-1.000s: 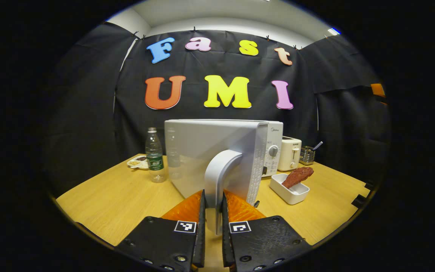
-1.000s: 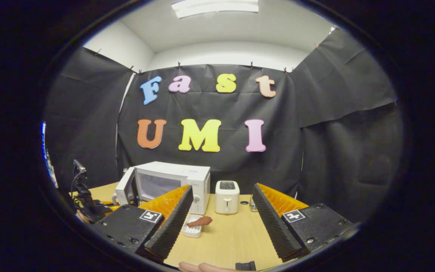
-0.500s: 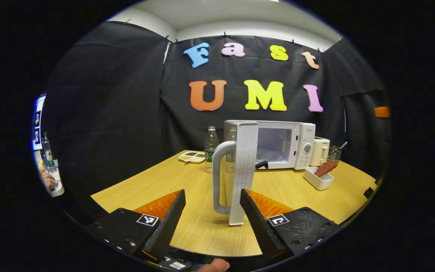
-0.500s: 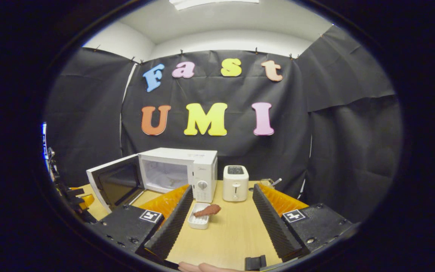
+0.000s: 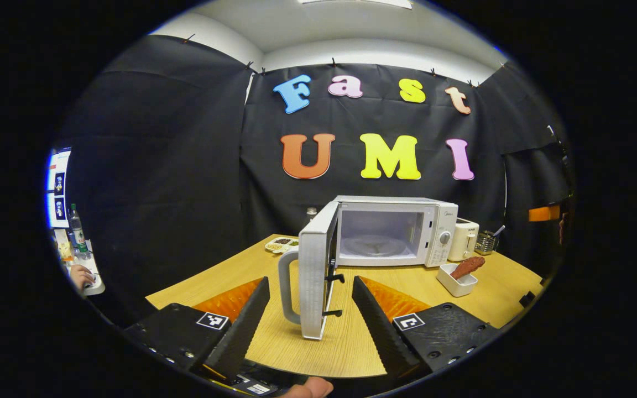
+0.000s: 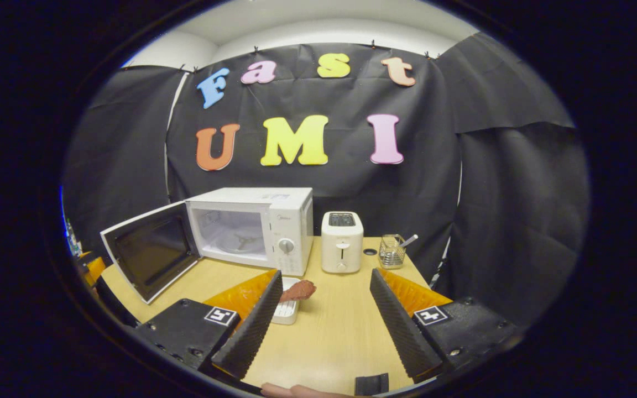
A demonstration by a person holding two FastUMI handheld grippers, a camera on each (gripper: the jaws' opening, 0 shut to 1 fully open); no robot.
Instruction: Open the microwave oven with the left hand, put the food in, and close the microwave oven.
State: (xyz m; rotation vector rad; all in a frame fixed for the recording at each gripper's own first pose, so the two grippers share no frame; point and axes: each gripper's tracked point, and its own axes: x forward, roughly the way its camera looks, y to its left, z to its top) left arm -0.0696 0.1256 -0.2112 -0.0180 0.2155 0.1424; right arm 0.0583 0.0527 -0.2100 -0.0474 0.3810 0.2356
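Now the microwave (image 5: 393, 232) stands on the worktop (image 6: 340, 326) with its door (image 5: 314, 276) swung wide. Both the left gripper (image 5: 310, 318) and right gripper (image 6: 324, 315) gape, holding nothing. Food (image 6: 298, 289) rests across a white dish (image 6: 286, 313) near the toaster (image 6: 342, 242).

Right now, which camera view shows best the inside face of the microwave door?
The right gripper view: the open microwave door turns its dark inner window toward that camera, almost whole. The left gripper view shows the door nearly edge-on, with its handle and two latch hooks, so the inner face is barely seen.
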